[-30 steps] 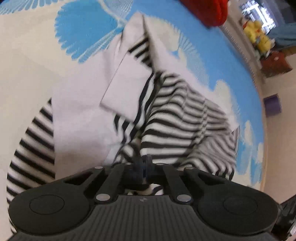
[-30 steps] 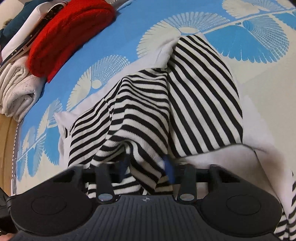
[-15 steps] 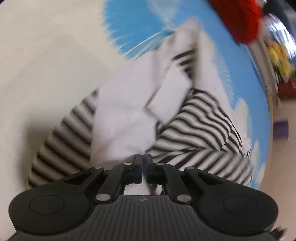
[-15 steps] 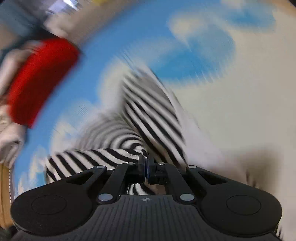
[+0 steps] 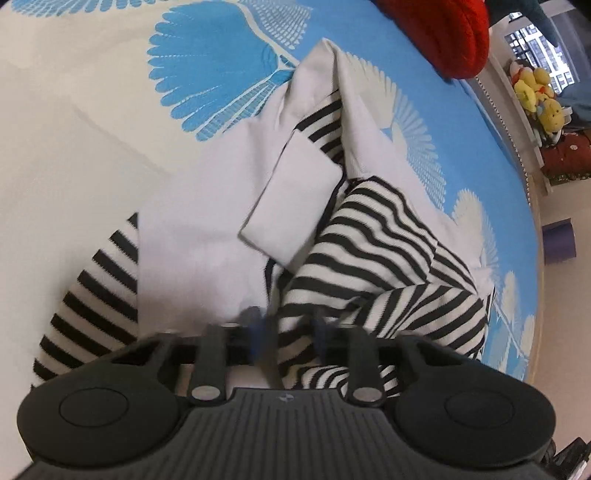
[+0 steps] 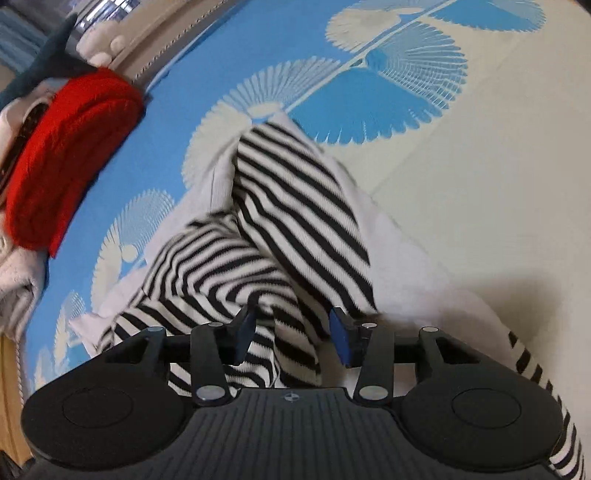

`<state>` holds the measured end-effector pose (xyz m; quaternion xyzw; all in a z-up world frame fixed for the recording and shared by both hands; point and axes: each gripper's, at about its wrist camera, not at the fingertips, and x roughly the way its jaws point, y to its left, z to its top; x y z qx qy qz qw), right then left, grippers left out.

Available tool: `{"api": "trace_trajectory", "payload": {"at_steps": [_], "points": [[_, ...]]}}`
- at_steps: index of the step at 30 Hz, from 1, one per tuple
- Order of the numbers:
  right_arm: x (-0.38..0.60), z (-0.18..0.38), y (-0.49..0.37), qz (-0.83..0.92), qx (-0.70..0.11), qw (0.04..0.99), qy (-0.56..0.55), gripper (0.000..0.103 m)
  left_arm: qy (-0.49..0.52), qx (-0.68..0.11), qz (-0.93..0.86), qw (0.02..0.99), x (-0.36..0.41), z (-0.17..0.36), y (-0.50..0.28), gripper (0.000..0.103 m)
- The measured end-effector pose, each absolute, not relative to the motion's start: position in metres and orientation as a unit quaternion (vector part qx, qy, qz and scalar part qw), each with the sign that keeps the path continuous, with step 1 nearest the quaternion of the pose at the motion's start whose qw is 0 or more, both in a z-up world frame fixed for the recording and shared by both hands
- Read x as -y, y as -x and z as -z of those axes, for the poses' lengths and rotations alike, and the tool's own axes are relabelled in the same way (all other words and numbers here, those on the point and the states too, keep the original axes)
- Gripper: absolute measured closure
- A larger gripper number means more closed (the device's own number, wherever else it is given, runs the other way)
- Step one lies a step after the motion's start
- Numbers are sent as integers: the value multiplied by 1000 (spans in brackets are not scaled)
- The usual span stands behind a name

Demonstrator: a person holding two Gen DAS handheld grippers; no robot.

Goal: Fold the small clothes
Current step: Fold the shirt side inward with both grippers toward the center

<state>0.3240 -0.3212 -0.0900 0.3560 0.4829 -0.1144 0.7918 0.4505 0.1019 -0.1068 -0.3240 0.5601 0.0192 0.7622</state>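
A small black-and-white striped garment with plain white panels (image 5: 373, 236) lies crumpled on a blue and cream patterned bedspread (image 5: 207, 66). It also shows in the right wrist view (image 6: 295, 206). My left gripper (image 5: 290, 332) is open just over the garment's near edge, its blue-padded fingers blurred, with striped cloth lying between them. My right gripper (image 6: 293, 332) is open too, its blue pads apart on either side of a striped fold at the garment's near end.
A folded red knit (image 6: 62, 147) sits on a pile of pale folded clothes (image 6: 14, 273) at the left of the right wrist view; the red knit also shows in the left wrist view (image 5: 443, 33). Yellow plush toys (image 5: 535, 96) stand beyond the bed's edge.
Both grippers were shut on the striped garment half a second ago and are now open; the cloth has dropped back onto the bed. The views have steadied after a fast swing.
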Motion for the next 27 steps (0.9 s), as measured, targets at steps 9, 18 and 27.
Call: {"api": "trace_trajectory", "payload": {"at_steps": [9,18,27], "points": [[307,64,-319,79,-399,840,-359,102,213,-465,-32,859,-91,49,-444,101],[312,87,-317,194,-462,799,-333,65,161,-469,-39,867,-85,45,-445,76],[279,35,-312,197,-355,893,-196,62,97,-399,-7,912,-55,21,-430,77]]}}
